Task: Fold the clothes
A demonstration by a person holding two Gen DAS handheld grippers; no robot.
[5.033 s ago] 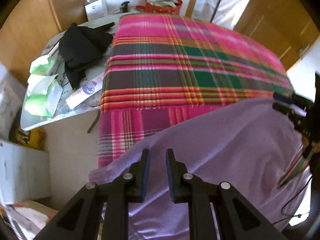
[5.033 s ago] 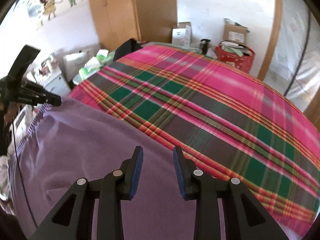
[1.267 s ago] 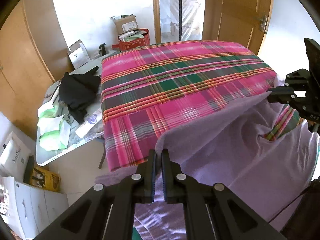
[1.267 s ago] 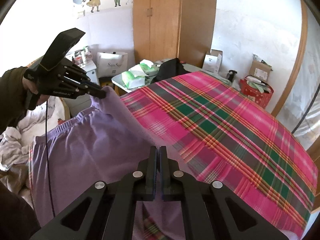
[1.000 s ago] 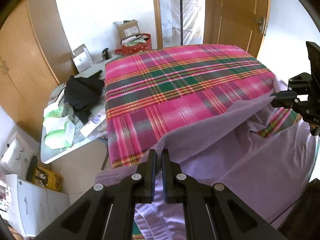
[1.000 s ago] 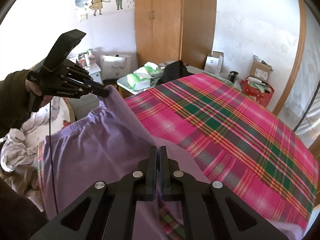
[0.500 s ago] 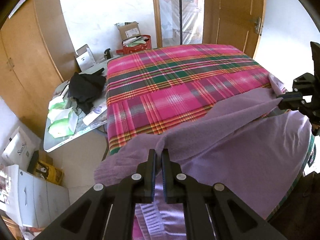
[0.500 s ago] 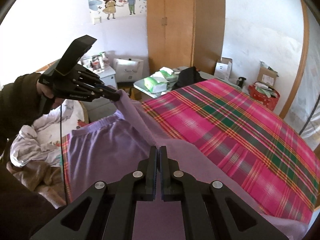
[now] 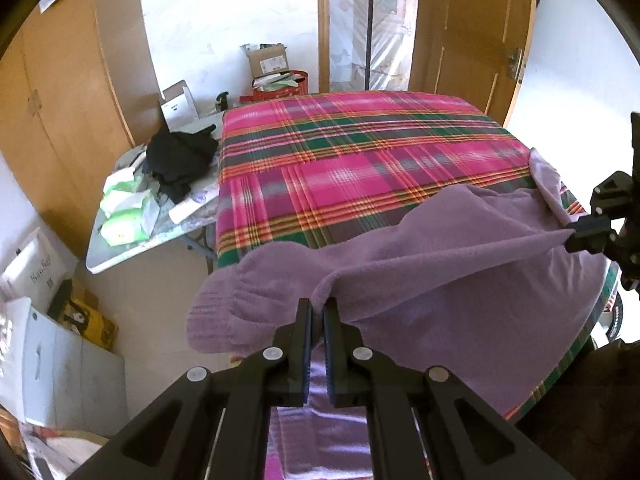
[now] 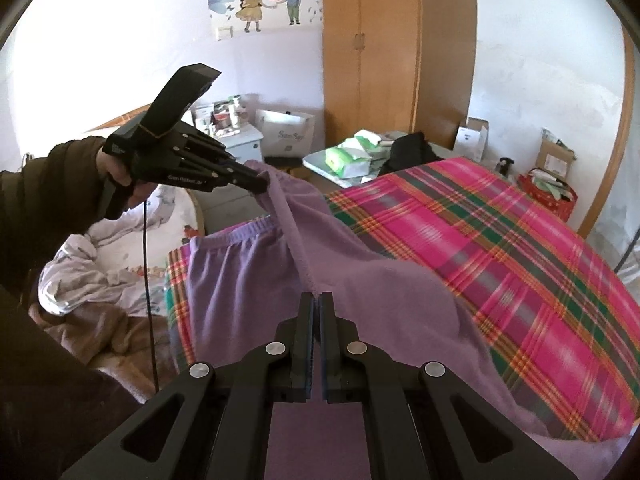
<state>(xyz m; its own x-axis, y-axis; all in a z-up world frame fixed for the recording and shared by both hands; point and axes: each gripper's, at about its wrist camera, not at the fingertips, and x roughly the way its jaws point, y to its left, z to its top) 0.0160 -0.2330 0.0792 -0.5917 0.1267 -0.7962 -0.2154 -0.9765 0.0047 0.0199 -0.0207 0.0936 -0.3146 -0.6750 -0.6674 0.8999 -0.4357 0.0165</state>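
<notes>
Purple fleece, a pair of trousers (image 9: 460, 280), is pinched along one edge by both sets of jaws. The left gripper (image 9: 316, 312) has its jaws pressed together on one end of that edge, the right gripper (image 10: 319, 300) clamps the other end, and the cloth stretches taut between them, lifted off the plaid bed (image 9: 360, 160). The rest of the trousers drapes over the bed's near corner, the elastic waistband (image 10: 236, 236) lying flat. Beyond the bed, a red basket (image 9: 280, 86) holds papers, with a cardboard box (image 9: 268, 58) behind it. A side surface (image 9: 132, 240) carries green packets (image 9: 124, 208) and dark clothing (image 9: 180, 156).
</notes>
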